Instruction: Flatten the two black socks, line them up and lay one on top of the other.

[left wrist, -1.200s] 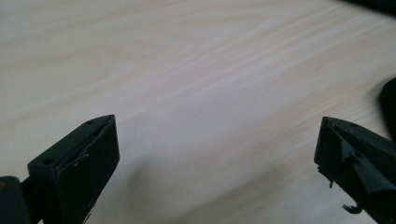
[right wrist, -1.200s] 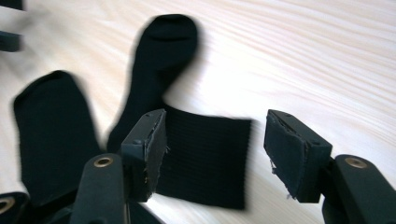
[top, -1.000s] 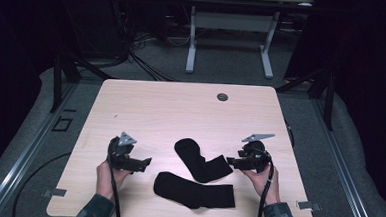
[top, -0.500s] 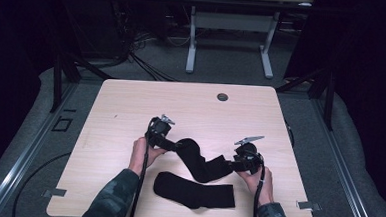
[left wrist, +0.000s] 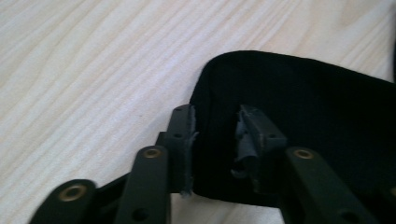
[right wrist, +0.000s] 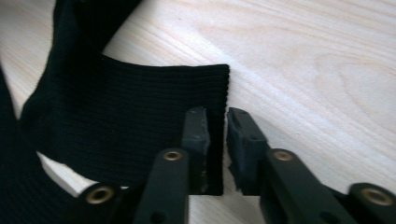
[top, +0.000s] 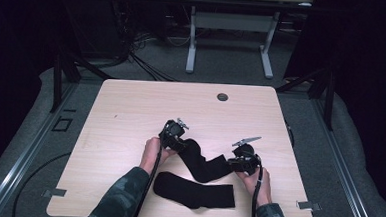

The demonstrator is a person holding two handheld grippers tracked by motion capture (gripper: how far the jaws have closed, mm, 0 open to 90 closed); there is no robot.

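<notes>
A bent black sock (top: 203,164) lies on the wooden table (top: 131,110) between my two grippers. My left gripper (top: 176,136) is at its rounded toe end. In the left gripper view the left gripper (left wrist: 215,135) stands open, with its jaws straddling that end of the sock (left wrist: 303,102). My right gripper (top: 239,161) is at the cuff end. In the right gripper view the right gripper (right wrist: 215,135) has its jaws closed to a narrow gap on the corner of the ribbed cuff (right wrist: 116,116). A second black sock (top: 197,189) lies flat, nearer the front edge.
A dark round grommet (top: 222,96) sits near the table's far edge. Bare wood stretches to the left and behind the socks. Another desk's legs (top: 191,43) stand on the floor beyond the table. Both of the person's forearms come in over the front edge.
My left gripper has moved from the front left of the table up and right to the sock's toe end. The right gripper has shifted slightly forward and onto the cuff.
</notes>
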